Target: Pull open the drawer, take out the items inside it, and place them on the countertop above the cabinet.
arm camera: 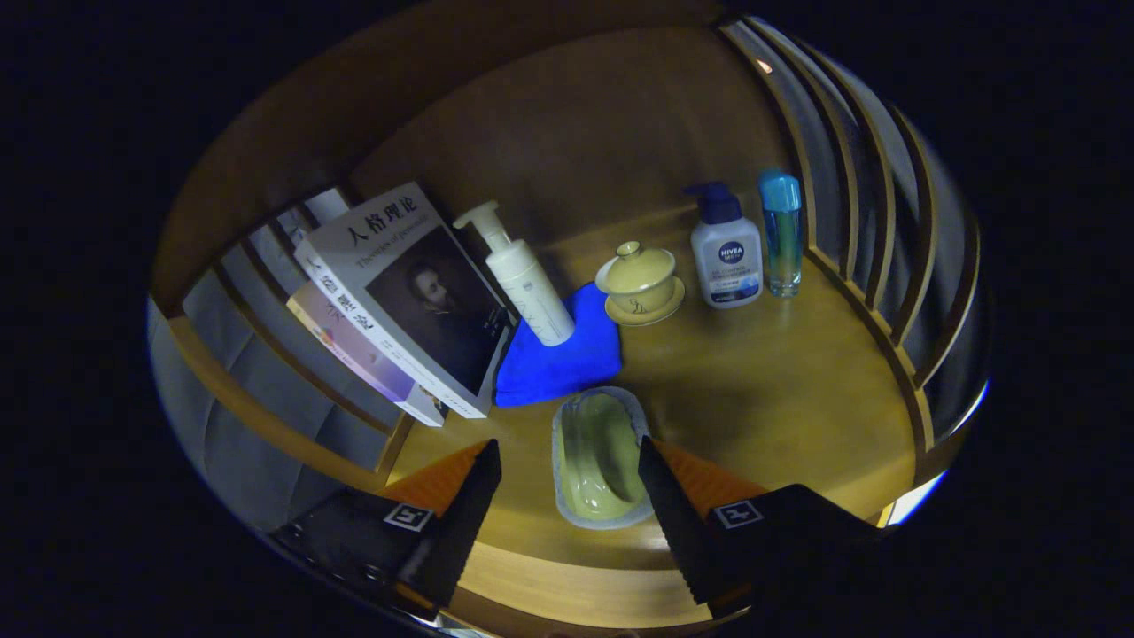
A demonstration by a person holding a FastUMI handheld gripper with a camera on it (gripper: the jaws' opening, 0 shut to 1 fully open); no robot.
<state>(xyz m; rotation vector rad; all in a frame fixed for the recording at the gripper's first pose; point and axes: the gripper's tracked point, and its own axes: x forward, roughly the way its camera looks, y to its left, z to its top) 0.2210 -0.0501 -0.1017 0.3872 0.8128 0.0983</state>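
my claw (567,496) gapes around the soap dish (598,461) on the bench (780,399); a careless retreat could drag it off.

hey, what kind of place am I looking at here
Probably a home-style wooden countertop with railings, like a dresser top: books, pump bottles and a lidded teacup stand on it. The gripper, jaws open, flanks a yellow-green dish.

My table (780,399): wooden, railed at sides. Landmark: blue cloth (554,359). White pump bottle (523,275) on cloth. Books (399,301) left of cloth. Lidded cup on saucer (640,283), lotion bottle (726,252), blue-capped bottle (781,235) right of cloth. Yellow dish (598,456) just before cloth, between my tool's (567,478) spread fingers.
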